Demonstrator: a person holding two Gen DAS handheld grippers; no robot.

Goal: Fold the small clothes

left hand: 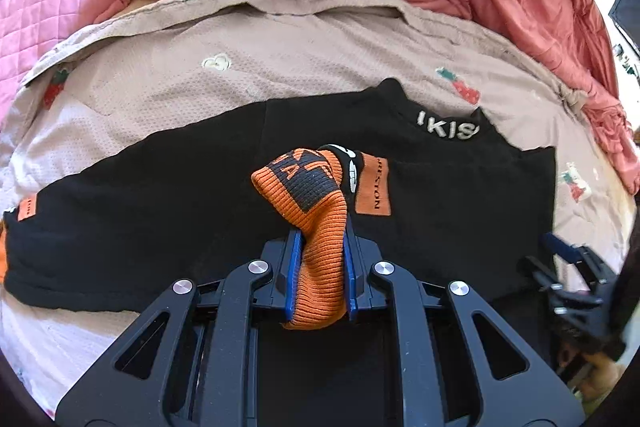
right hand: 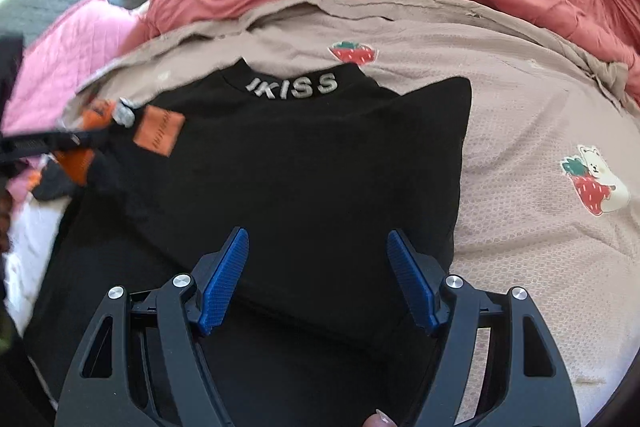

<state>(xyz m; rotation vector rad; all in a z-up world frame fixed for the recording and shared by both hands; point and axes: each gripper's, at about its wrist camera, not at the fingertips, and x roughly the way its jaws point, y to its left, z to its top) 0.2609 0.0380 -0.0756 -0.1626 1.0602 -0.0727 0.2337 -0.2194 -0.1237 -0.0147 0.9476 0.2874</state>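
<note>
Bedspread [right hand: 520, 227] lay bare beside black top [right hand: 300, 155], collar reading "IKISS"; left gripper [left hand: 320, 239] clamped orange cuff [left hand: 316, 227], right gripper [right hand: 318, 247] gaped empty.

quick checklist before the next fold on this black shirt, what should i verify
1. Left gripper jaws clamp the orange cuff: ok.
2. Right gripper jaws open, nothing between them: ok.
3. Right gripper is over the black shirt: ok.
4. Shirt body flat on the strawberry blanket: ok on the right side, left side bunched: not ok.
5. Collar lettering faces up, at the far edge: ok.
6. Other sleeve's position: cannot tell.
</note>
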